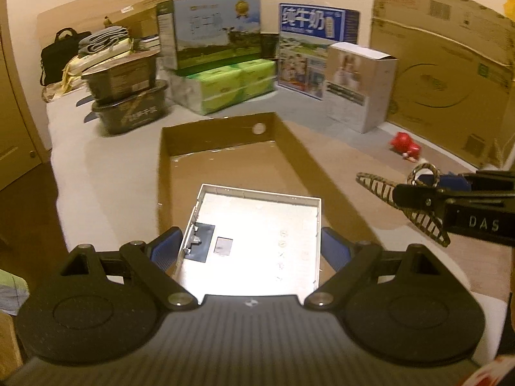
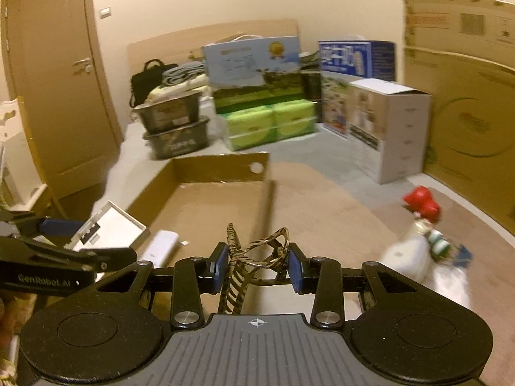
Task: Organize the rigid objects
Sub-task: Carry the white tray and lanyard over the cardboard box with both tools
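Observation:
My left gripper [image 1: 252, 241] is shut on a flat white square panel [image 1: 257, 222], with a blue pad against each side edge. The panel hangs tilted over the near end of a shallow brown cardboard box [image 1: 219, 135]. My right gripper [image 2: 257, 259] is shut on zebra-striped glasses [image 2: 254, 251], whose arms stick out forward. In the left wrist view the right gripper [image 1: 425, 188] and glasses [image 1: 376, 183] sit right of the box. In the right wrist view the left gripper [image 2: 93, 241] and panel [image 2: 112, 222] are at the left, by the box [image 2: 219, 167].
A white remote-like bar [image 2: 161, 247] lies in the box. A red-capped toy [image 2: 421, 206] and a white bottle-shaped thing [image 2: 408, 257] lie on the mat to the right. Milk cartons, green tissue packs [image 1: 231, 80], a white box [image 1: 360, 87], black baskets and a large cardboard sheet line the back.

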Tool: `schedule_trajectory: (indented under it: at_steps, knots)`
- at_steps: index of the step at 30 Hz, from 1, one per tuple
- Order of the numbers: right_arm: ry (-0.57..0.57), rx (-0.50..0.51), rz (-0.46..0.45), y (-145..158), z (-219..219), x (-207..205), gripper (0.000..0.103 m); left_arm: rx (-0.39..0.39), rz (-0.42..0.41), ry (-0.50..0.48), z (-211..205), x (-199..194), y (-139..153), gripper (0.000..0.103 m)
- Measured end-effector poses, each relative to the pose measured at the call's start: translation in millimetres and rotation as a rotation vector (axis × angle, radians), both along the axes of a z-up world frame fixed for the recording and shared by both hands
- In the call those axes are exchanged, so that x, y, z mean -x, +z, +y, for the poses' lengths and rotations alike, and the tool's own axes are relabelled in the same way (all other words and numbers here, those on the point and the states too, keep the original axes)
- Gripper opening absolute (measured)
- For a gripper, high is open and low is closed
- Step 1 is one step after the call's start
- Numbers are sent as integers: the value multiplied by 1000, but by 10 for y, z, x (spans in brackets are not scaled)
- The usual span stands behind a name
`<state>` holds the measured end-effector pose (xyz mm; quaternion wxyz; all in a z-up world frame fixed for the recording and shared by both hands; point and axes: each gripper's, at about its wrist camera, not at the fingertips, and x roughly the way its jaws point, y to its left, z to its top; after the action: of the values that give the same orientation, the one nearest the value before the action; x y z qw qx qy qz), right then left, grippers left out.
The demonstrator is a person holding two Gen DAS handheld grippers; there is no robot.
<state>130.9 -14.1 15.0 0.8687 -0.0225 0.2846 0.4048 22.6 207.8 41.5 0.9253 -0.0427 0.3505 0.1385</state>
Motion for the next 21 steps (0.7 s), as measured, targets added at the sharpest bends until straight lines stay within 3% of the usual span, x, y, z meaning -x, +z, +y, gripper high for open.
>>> schedule_trajectory:
  at_steps: [8, 21]
  knots:
    - [43, 4, 34, -77, 483, -259, 39, -9, 25, 31, 368, -231, -123, 90]
    - [62, 18, 66, -245, 1065, -851, 39, -18, 36, -1, 760, -879, -278, 90]
